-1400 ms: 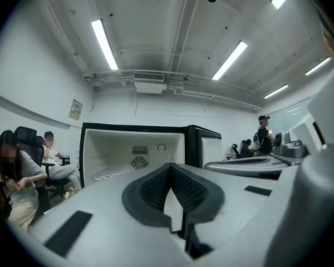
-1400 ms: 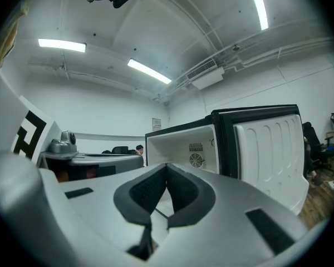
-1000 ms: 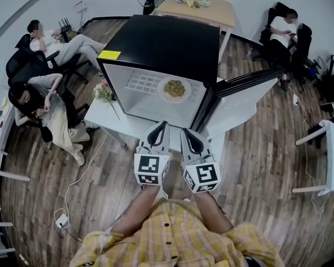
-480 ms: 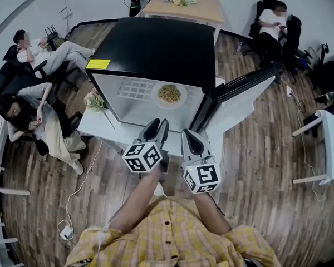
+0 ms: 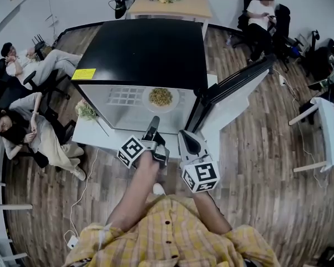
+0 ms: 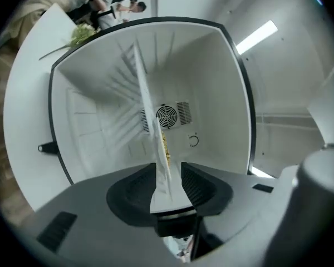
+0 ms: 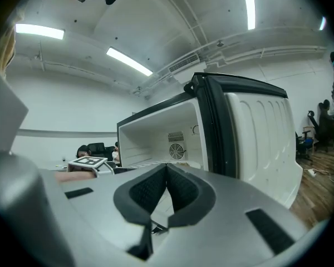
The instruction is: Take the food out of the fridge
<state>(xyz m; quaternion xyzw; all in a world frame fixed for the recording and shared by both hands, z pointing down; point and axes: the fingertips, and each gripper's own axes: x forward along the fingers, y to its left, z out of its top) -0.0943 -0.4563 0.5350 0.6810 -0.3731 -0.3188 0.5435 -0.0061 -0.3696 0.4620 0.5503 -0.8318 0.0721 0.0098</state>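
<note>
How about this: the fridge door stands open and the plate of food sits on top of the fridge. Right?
Not quite. The fridge door does stand open, but the plate of food sits inside the fridge, not on top. The head view shows it.

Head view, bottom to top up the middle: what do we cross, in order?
Yellow shirt → plate of food on the fridge shelf → black fridge top → wooden table.

Left claw (image 6: 167,170) just opening, empty, fridge (image 6: 217,88), food (image 6: 165,145) ahead
</note>
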